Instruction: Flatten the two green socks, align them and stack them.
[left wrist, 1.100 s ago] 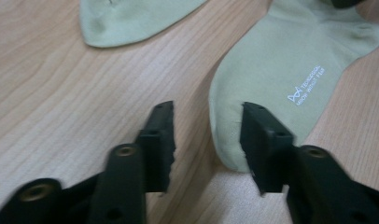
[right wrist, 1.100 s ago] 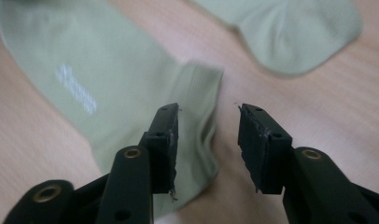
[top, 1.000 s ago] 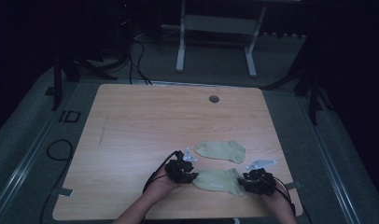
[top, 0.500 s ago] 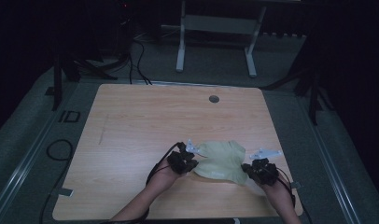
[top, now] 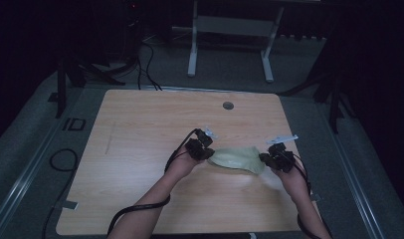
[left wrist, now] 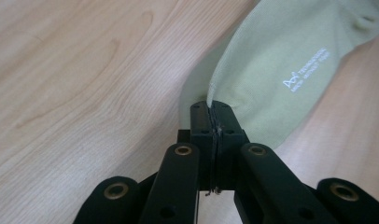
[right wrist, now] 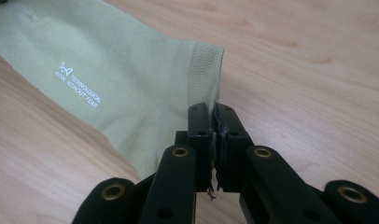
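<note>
Sock (top: 237,158), pale green, is stretched between both tongs above the near-right part of the tabletop (top: 140,149); one end is pinched by the left tongs (left wrist: 211,109), the cuff by the right tongs (right wrist: 214,112)

Sock (left wrist: 276,65): matt knit cloth, pale green. Table (top: 140,124): smooth wood-grain.

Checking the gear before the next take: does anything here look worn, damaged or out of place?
The right gripper has frayed, ragged padding along the seam of its shut fingers, with a thread hanging below. The sock it pinches looks intact.
</note>
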`<control>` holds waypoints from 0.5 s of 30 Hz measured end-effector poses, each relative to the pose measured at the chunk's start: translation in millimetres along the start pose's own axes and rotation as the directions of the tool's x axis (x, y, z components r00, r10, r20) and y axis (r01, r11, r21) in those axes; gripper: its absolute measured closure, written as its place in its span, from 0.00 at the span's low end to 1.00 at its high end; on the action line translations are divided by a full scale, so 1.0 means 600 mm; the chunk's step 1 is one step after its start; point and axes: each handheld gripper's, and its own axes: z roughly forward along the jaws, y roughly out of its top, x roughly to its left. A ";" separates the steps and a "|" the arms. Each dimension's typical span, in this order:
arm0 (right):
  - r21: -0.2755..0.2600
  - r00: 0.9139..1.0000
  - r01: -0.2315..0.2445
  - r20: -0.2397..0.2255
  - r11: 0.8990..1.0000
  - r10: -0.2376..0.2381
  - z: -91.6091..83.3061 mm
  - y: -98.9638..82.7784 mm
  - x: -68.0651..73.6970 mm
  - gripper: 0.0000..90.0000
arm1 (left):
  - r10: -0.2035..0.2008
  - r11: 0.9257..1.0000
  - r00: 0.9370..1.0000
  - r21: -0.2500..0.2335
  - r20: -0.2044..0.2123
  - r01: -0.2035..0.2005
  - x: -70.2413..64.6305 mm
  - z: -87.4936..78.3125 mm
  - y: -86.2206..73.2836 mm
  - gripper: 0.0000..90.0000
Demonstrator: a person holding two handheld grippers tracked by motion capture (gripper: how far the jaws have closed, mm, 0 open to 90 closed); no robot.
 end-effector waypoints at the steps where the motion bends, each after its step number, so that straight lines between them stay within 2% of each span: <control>1: 0.012 1.000 -0.008 -0.009 1.000 0.008 0.008 -0.001 -0.003 0.96 | -0.002 1.000 1.000 0.010 0.003 0.002 0.001 0.008 -0.002 0.98; 3: 0.043 1.000 -0.013 -0.010 0.999 0.013 0.024 -0.004 -0.009 0.96 | -0.009 1.000 1.000 0.024 0.019 0.009 0.003 0.022 -0.007 0.98; 5: 0.066 1.000 -0.022 -0.015 0.998 0.023 0.038 -0.009 -0.014 0.95 | -0.016 0.999 1.000 0.040 0.006 0.015 0.003 0.033 -0.013 0.98; 8: 0.088 0.999 -0.026 -0.017 0.996 0.028 0.056 -0.017 -0.016 0.94 | -0.048 0.999 0.999 0.011 -0.001 0.048 0.007 0.040 -0.021 0.97; 10: 0.073 0.999 -0.040 -0.021 0.997 0.042 0.056 -0.019 -0.017 0.93 | -0.042 0.999 0.999 0.010 -0.001 0.042 0.008 0.040 -0.023 0.96; 12: 0.073 0.999 -0.038 -0.015 0.997 0.039 0.057 -0.018 -0.015 0.87 | -0.045 0.999 0.999 0.021 0.009 0.045 0.008 0.039 -0.022 0.90; 13: 0.074 0.999 -0.031 -0.010 0.997 0.032 0.057 -0.017 -0.015 0.82 | -0.046 0.999 0.999 0.020 0.011 0.046 0.008 0.037 -0.021 0.84; 15: 0.071 0.999 -0.031 -0.013 0.997 0.032 0.055 -0.014 -0.015 0.68 | -0.044 0.999 0.999 0.010 -0.007 0.044 0.007 0.029 -0.021 0.64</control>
